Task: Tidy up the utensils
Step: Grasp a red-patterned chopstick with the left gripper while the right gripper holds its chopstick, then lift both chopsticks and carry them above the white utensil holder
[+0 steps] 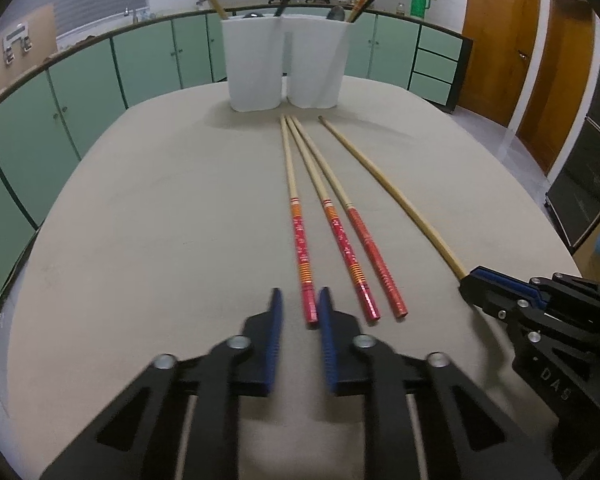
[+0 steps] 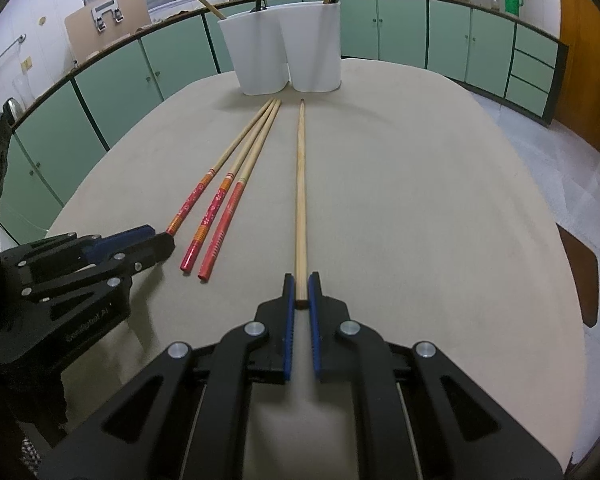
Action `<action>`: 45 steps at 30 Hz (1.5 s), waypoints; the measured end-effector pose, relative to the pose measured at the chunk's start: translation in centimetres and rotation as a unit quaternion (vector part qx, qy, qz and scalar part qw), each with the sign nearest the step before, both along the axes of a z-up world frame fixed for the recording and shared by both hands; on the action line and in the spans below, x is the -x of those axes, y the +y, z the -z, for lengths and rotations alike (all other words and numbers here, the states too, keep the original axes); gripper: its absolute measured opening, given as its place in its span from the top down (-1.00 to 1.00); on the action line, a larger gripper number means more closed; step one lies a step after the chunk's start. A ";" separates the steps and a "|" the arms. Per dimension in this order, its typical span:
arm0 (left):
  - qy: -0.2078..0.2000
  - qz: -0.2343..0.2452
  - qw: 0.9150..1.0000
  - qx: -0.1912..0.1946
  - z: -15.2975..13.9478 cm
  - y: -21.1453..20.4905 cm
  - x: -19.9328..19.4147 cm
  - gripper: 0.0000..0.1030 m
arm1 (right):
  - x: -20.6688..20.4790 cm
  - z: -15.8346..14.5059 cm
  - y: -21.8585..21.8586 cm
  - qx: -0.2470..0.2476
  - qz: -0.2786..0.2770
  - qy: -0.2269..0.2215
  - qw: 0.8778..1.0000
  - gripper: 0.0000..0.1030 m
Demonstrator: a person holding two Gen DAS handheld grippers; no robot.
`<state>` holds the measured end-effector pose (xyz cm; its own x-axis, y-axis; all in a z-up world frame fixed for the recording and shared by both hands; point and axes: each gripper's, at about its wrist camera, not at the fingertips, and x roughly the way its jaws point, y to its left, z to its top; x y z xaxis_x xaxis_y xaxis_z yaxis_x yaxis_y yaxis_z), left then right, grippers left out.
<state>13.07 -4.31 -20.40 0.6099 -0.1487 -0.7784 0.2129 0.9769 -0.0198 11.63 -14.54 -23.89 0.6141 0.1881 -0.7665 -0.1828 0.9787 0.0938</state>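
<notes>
Three red-handled chopsticks lie side by side on the beige table, tips toward a white two-part holder. My left gripper has its blurred blue pads close around the near end of the leftmost red chopstick. In the right wrist view the left gripper covers that end with its fingers together. My right gripper is shut on the near end of a plain bamboo chopstick, which lies flat and points at the holder. The left wrist view shows the right gripper on the bamboo chopstick.
The holder stands at the table's far edge with several chopsticks and a dark ladle sticking up. Green cabinets ring the room behind it. A brown chair stands at the table's right edge, and wooden doors are beyond.
</notes>
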 end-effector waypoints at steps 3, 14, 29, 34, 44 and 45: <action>-0.001 0.001 1.000 -0.002 0.0 -0.2 0.0 0.86 | 0.0 -0.1 0.0 0.001 0.000 0.000 1.000 0.88; -0.025 -0.011 0.999 0.022 -2.9 1.5 0.5 0.89 | 0.5 -2.8 -0.6 -0.016 -0.004 -0.022 1.000 0.88; -0.120 -0.015 0.992 0.043 -11.5 3.2 1.1 0.89 | 0.4 -10.0 -1.8 -0.046 -0.011 -0.087 0.995 0.88; -0.154 -0.011 0.987 0.053 -14.6 3.6 1.0 0.89 | 0.0 -13.1 -1.9 -0.052 -0.022 -0.107 0.993 0.88; -0.179 0.009 0.981 0.068 -18.1 3.7 -0.7 0.89 | -1.6 -18.4 -1.2 -0.045 -0.051 -0.134 0.989 0.88; -0.179 0.012 0.981 0.070 -18.3 3.7 -0.9 0.89 | -1.9 -18.8 -1.0 -0.044 -0.054 -0.134 0.989 0.88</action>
